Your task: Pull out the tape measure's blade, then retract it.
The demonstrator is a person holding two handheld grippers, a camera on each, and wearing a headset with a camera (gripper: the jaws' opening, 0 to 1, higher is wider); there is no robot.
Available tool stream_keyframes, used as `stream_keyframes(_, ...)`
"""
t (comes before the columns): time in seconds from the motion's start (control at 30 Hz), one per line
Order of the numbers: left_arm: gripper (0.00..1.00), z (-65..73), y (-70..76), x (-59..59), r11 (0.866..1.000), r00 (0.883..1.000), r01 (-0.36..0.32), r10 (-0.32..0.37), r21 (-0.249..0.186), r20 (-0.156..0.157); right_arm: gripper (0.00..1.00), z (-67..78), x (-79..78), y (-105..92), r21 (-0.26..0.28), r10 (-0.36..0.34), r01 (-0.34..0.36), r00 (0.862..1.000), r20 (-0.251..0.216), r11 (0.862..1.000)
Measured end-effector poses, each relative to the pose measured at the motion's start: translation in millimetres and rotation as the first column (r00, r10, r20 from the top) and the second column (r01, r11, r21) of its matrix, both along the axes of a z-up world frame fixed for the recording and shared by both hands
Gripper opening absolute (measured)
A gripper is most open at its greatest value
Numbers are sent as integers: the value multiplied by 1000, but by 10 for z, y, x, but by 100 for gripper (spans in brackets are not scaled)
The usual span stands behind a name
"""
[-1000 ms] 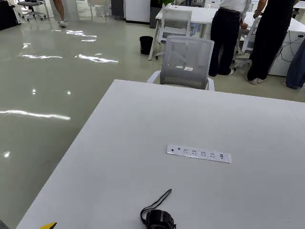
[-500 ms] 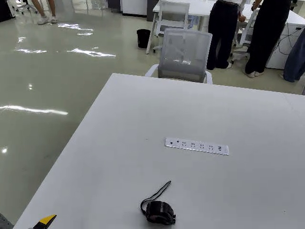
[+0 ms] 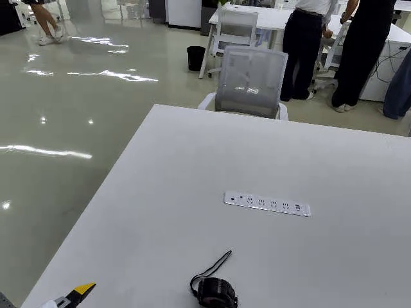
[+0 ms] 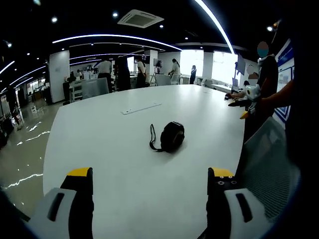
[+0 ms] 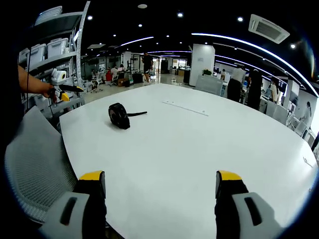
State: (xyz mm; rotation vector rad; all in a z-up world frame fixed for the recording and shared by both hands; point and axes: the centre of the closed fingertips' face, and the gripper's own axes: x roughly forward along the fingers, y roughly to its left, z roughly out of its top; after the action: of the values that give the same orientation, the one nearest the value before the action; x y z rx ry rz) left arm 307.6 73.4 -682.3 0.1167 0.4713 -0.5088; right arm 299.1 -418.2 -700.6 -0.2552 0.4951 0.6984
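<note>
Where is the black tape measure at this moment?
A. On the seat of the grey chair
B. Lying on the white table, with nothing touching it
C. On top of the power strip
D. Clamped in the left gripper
B: the tape measure lies on the white table, while the left gripper and the right gripper are both open and well short of it.

A white counter (image 3: 160, 212) carries a flat white power strip (image 3: 267, 205) near its middle. A grey mesh-backed chair (image 3: 250, 82) stands at the far edge. Beyond, on the glossy floor (image 3: 64, 128), sits a black bin (image 3: 196, 58); two people (image 3: 302, 51) in dark trousers stand beside another white desk (image 3: 270, 19)
</note>
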Motion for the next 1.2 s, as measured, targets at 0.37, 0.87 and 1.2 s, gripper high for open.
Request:
stream_keyframes(0.37, 93, 0, -508, 556, 988, 988, 151, -151, 44, 6, 89, 21, 328, 352, 5, 117, -117, 993, 6, 993)
stream_keyframes(0.87, 91, -84, -1042, 787, 962, 964, 265, -264, 66, -19, 88, -7, 635, 700, 3, 225, -225, 974, -4, 974)
stream_keyframes(1.2, 90, -115, -1129, 878, 948, 952, 306, -305, 83, -28, 91, -30, 758, 883, -17, 274, -274, 962, 9, 962)
